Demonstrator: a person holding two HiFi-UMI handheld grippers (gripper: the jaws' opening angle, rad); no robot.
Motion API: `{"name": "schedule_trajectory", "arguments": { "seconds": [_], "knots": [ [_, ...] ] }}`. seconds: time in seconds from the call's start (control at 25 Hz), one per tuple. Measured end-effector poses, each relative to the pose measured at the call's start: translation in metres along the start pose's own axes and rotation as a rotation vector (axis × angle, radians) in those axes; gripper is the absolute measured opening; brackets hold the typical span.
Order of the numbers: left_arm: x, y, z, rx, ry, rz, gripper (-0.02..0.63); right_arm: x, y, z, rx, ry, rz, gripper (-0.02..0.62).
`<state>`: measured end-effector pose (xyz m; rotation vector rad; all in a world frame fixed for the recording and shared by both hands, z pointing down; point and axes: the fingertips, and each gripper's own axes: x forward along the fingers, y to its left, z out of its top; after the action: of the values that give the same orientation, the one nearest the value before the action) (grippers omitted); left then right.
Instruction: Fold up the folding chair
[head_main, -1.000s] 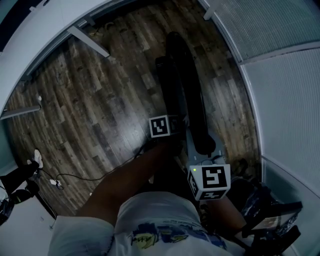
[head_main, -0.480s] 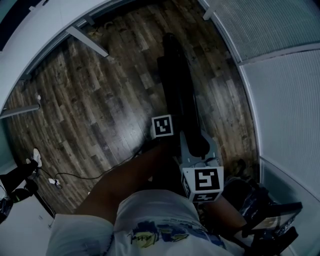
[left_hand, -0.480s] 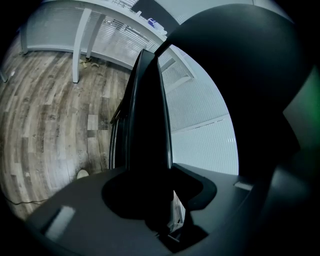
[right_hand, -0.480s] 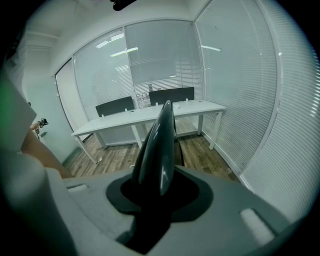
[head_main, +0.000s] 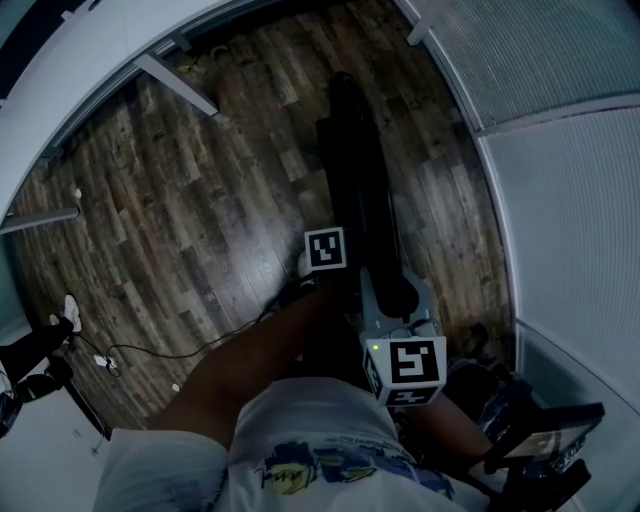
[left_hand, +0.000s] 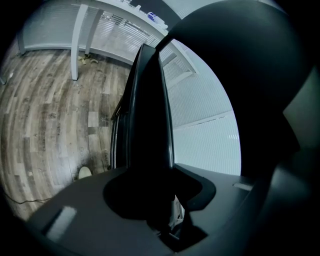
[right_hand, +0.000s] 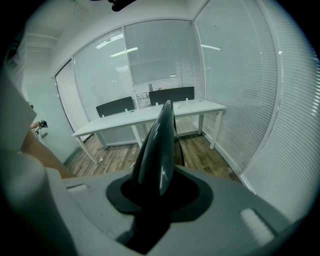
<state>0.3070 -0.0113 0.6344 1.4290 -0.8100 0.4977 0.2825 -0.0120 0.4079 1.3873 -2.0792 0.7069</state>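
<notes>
The chair (head_main: 358, 170) stood folded flat and upright on the wood floor (head_main: 200, 200), a narrow black slab running away from both grippers. The left gripper (left_hand: 150, 197) was clamped at a narrow gap on one black panel of it. The panel rose straight out of the jaws and hid the middle of that gripper's view. A second dark bulk, too dark to tell apart, filled everything to the right of it. The right gripper (right_hand: 159, 197) sat nearer the person and pinched the chair's glossy rounded edge, which stood up between its jaws.

Ahead of the right gripper, beyond the chair, stood a white table (right_hand: 150, 114) with two dark seats (right_hand: 171, 95) behind it. A wall of blinds (head_main: 570, 200) ran close along that gripper's right side. Left of the left gripper the floor lay open as far as a white table leg (head_main: 178, 82). A thin cable (head_main: 150, 352) trailed across the boards well to its left. The person's arm (head_main: 260, 355) reached from below to the left gripper, passing beside the chair's near end.
</notes>
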Motion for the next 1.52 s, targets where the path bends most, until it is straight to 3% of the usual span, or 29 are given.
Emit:
{"name": "schedule_trajectory", "arguments": {
  "seconds": [0.72, 1.52],
  "knots": [
    [-0.017, 0.0, 0.015, -0.161, -0.058, -0.005, 0.12, 0.008, 0.015, 0.028, -0.141, 0.023, 0.074, 0.083],
    [-0.119, 0.08, 0.079, -0.369, -0.275, -0.029, 0.119, 0.046, 0.144, 0.08, -0.364, 0.023, 0.277, 0.083]
  ]
}}
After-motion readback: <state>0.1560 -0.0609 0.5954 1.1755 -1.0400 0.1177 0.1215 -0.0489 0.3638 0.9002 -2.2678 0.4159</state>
